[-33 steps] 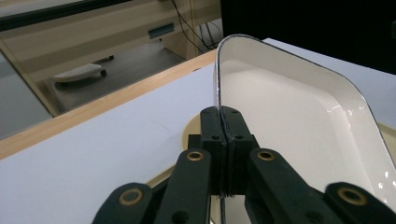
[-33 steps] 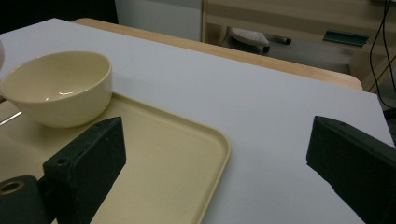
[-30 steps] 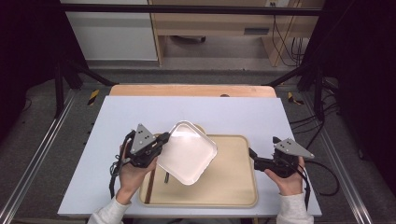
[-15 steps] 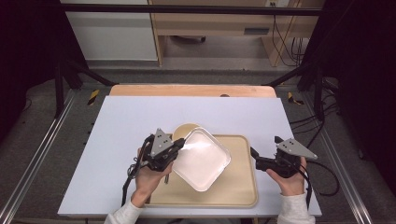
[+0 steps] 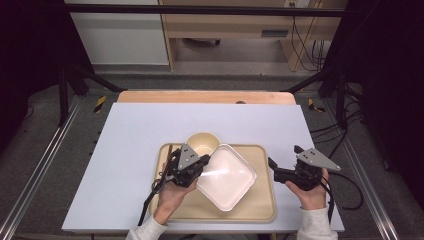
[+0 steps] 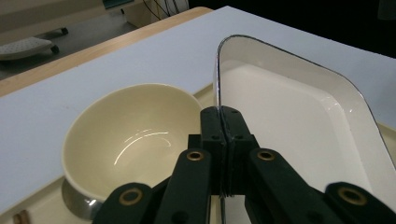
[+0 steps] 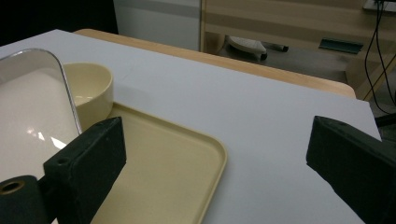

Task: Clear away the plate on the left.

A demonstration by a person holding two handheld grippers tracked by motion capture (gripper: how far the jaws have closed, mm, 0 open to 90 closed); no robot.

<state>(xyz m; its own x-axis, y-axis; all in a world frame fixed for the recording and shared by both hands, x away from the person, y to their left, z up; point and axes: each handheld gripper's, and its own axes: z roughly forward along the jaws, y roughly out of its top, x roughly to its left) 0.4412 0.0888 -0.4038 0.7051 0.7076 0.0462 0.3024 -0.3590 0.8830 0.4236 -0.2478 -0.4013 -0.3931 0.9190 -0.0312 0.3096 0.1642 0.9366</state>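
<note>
Square white dish (image 5: pixel 226 177): shallow, rounded corners, glossy; held by its rim, which the left gripper (image 5: pixel 196 169) pinches between fully closed jaws. The dish extends away from that gripper over the tray (image 5: pixel 260 207), tilted, its rim edge rising upright just beyond the jaw tips in the left gripper view (image 6: pixel 299 116).

Cream bowl (image 5: pixel 202 143): round, empty, upright, just beside the left gripper on its far side, standing at the tray's far corner and close against the dish.

Tray: beige, rectangular, raised lip, lying under the left gripper on the white surface (image 5: pixel 135 150).

Right gripper (image 5: pixel 274 165): jaws spread wide, nothing between them, hanging off the tray's right edge, well apart from the dish.
</note>
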